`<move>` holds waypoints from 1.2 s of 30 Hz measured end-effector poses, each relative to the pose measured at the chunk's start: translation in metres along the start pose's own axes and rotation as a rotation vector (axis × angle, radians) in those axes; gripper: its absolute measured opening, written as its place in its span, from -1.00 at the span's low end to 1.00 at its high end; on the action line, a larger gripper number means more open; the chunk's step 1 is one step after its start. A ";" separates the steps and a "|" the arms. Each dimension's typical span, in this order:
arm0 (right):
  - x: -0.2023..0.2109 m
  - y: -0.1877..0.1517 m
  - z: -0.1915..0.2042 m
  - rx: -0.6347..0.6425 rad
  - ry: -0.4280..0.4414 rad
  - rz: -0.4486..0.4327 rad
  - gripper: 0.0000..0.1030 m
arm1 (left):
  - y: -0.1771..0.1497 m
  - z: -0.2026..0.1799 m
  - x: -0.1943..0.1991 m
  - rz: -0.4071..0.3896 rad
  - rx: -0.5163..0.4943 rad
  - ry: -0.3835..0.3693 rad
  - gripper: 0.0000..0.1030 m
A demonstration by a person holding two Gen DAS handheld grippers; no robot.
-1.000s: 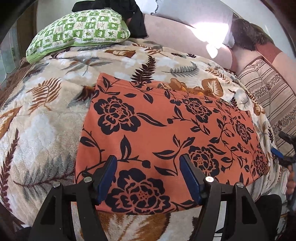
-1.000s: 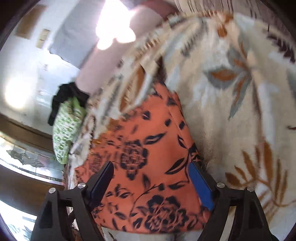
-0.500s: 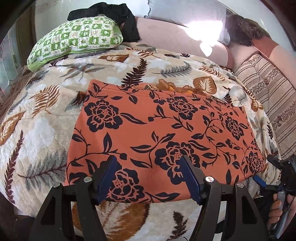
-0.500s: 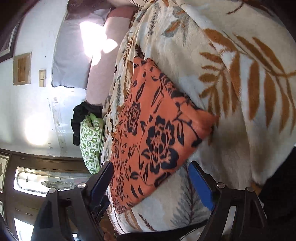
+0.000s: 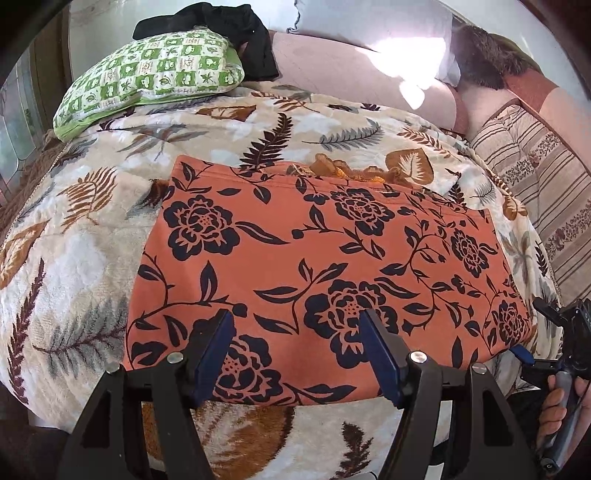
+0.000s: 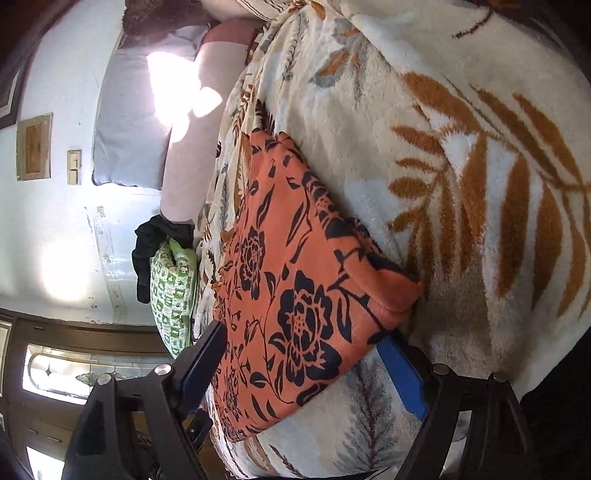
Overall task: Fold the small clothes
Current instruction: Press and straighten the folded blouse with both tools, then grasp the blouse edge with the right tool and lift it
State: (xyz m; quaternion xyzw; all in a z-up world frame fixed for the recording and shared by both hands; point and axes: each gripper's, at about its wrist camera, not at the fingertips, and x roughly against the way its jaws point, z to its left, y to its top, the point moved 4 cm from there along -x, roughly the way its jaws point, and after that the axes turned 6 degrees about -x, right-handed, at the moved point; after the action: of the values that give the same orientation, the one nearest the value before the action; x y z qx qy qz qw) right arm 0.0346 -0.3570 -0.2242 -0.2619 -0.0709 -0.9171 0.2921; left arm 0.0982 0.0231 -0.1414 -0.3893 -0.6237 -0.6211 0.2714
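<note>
Leaf-print blanket (image 5: 92, 236) covers bed; orange floral cloth (image 5: 325, 266) lies flat on it, near front edge. Left tongs (image 5: 297, 354) spread above cloth, holding nothing. Right tongs (image 6: 306, 365) spread at cloth's corner, w/ nothing pinched.

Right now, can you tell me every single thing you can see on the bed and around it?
Floral garment: one, orange with dark navy flowers, spread flat on the blanket near the front edge.
Blanket: one, cream with brown and grey leaves, covering the bed.
Checked pillow: one, green and white, far left corner.
Black cloth: one, bunched behind the checked pillow.
Grey pillow: one, against the wall.
Striped cushion: one, beige and brown, right side.
Left gripper: blue-padded jaws open above the garment's near edge.
Right gripper: jaws open at the garment's corner.
Hand: one, holding the right gripper's handle.
</note>
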 end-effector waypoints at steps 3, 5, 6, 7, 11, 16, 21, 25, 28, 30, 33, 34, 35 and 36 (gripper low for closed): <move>-0.003 0.001 0.000 0.004 -0.015 -0.002 0.65 | -0.003 0.004 -0.009 0.021 0.012 0.006 0.37; -0.005 0.003 0.000 -0.003 -0.017 -0.009 0.65 | -0.005 0.004 -0.014 0.037 0.017 0.010 0.37; -0.006 0.004 0.001 0.002 -0.021 -0.013 0.65 | -0.005 0.004 -0.016 0.040 0.016 0.012 0.37; -0.006 0.005 0.003 0.014 -0.027 -0.017 0.65 | -0.005 0.003 -0.017 0.039 0.013 0.011 0.37; -0.011 0.009 0.008 0.047 -0.048 -0.019 0.56 | -0.001 -0.003 -0.020 0.032 -0.005 0.015 0.37; -0.015 0.012 0.003 0.054 -0.067 -0.025 0.38 | -0.006 -0.014 -0.049 0.096 -0.103 0.065 0.43; -0.013 0.013 0.014 0.155 -0.115 -0.037 -0.69 | -0.002 -0.020 -0.045 0.066 -0.154 0.107 0.47; -0.002 0.005 0.031 0.276 -0.171 -0.093 -0.79 | 0.012 -0.026 -0.023 -0.039 -0.127 0.074 0.48; -0.012 0.007 0.006 0.215 -0.237 -0.055 -0.75 | 0.004 -0.033 -0.055 0.078 -0.191 0.106 0.48; -0.013 0.010 -0.006 0.108 -0.149 -0.025 -0.67 | 0.001 -0.032 -0.062 0.084 -0.191 0.112 0.50; -0.005 0.014 0.001 0.099 -0.050 -0.025 0.43 | 0.012 -0.031 -0.049 0.057 -0.128 0.069 0.49; -0.002 0.014 0.003 0.095 -0.028 -0.037 0.57 | 0.015 -0.031 -0.044 0.030 -0.114 0.054 0.49; -0.002 0.015 0.006 0.090 -0.009 -0.041 0.58 | 0.018 -0.032 -0.042 0.009 -0.110 0.053 0.50; -0.004 0.014 0.008 0.088 -0.004 -0.035 0.58 | 0.019 -0.032 -0.041 -0.001 -0.110 0.064 0.50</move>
State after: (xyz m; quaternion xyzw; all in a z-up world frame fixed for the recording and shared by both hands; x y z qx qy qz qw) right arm 0.0486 -0.3644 -0.2197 -0.2495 -0.1163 -0.9175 0.2870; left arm 0.1319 -0.0159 -0.1617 -0.3835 -0.5798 -0.6666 0.2690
